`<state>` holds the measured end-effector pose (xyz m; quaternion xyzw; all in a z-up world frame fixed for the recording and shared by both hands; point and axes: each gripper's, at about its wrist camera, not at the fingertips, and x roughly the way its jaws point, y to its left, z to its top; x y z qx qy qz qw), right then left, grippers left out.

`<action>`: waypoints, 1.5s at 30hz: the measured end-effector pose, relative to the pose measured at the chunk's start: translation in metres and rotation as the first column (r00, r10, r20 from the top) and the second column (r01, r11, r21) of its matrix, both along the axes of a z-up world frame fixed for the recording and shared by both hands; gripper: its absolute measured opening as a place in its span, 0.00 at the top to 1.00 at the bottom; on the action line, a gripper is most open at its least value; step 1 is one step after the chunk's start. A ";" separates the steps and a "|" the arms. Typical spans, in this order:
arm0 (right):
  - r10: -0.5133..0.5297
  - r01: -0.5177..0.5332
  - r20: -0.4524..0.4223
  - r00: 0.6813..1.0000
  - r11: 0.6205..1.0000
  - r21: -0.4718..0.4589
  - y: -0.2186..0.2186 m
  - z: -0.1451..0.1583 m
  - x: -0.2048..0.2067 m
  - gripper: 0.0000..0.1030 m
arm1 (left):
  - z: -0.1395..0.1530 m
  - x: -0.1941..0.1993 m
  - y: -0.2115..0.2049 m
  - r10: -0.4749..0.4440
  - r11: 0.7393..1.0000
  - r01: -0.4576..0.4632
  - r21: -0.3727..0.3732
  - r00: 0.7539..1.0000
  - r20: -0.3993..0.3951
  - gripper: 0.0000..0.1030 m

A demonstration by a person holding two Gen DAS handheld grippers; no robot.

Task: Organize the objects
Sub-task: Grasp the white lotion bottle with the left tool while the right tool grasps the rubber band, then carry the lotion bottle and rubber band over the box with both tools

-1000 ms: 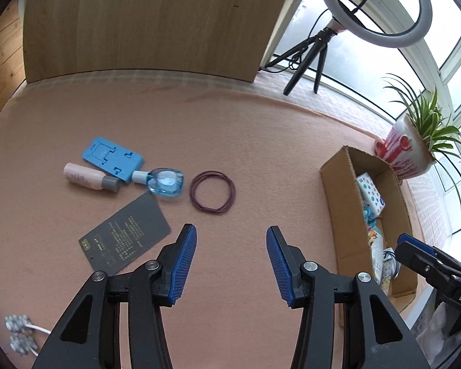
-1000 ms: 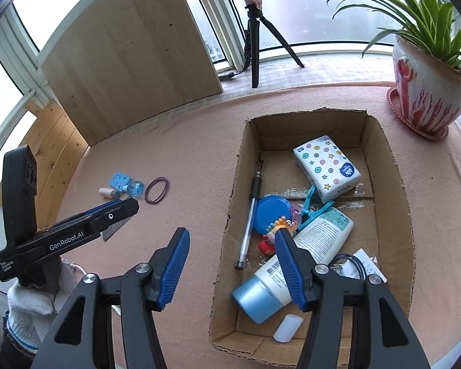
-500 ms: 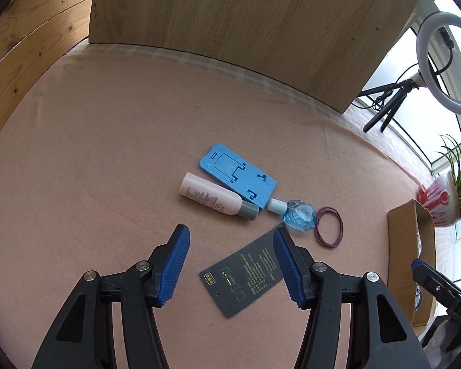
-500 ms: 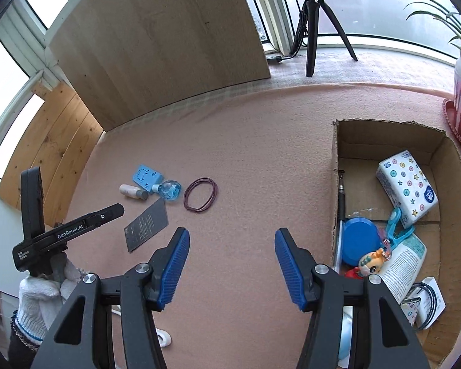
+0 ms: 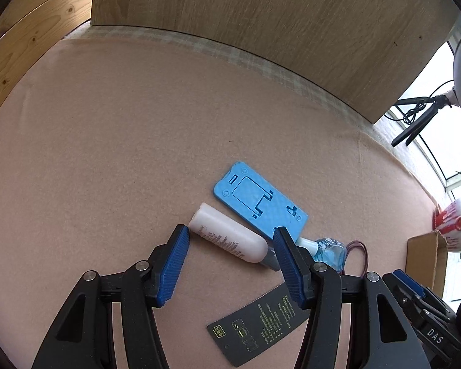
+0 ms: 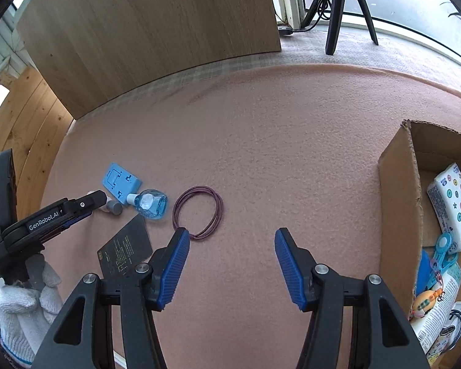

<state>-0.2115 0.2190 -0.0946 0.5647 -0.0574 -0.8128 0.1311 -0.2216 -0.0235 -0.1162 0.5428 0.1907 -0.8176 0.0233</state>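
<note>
The left hand-held gripper [image 5: 229, 261] stands with its blue pads apart, clamped on nothing; in its own view the pink-white tube [image 5: 230, 240] lies on the pink-covered bench [image 5: 138, 153] in the gap between the pads, slanting from centre toward lower right, and neither pad presses on it. Just above the tube, right of centre, the flat blue plastic plate [image 5: 259, 201] lies on the cloth. At the tube's grey cap end sits the small blue bottle [image 5: 329, 252], partly behind the right pad, with the dark red elastic band [image 5: 361, 250] beyond it to the right. The black printed card [image 5: 261, 326] lies at the lower centre of that view, under the gripper's frame. The right hand-held gripper [image 6: 229, 261] is also apart and holds nothing; only bare cloth shows between its pads. In its view the elastic band [image 6: 198, 212] lies just above the left pad, with the blue bottle [image 6: 150, 204], blue plate [image 6: 120, 181] and black card [image 6: 126, 246] clustered at centre left. The left gripper's body shows at the left edge, held by a hand in a white knit glove [image 6: 24, 304]. The cardboard box [image 6: 399, 203] stands at the right edge, with a dotted packet [image 6: 451, 206] and other items inside.
</note>
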 end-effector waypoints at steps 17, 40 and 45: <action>0.097 -0.087 -0.027 0.995 0.964 0.253 -0.048 -0.029 -0.019 0.50 | 0.000 0.007 0.007 -0.079 0.986 0.073 -0.153 0.996 -0.034 0.75; 0.072 -0.070 -0.016 0.997 0.994 0.087 0.003 -0.021 0.026 0.97 | 0.000 0.088 -0.014 -0.018 0.999 0.019 0.030 0.999 -0.045 0.79; 0.030 -0.030 -0.007 1.000 1.000 0.002 0.021 -0.014 0.047 0.97 | 0.003 0.111 -0.010 -0.022 0.998 0.024 0.056 0.999 -0.046 0.79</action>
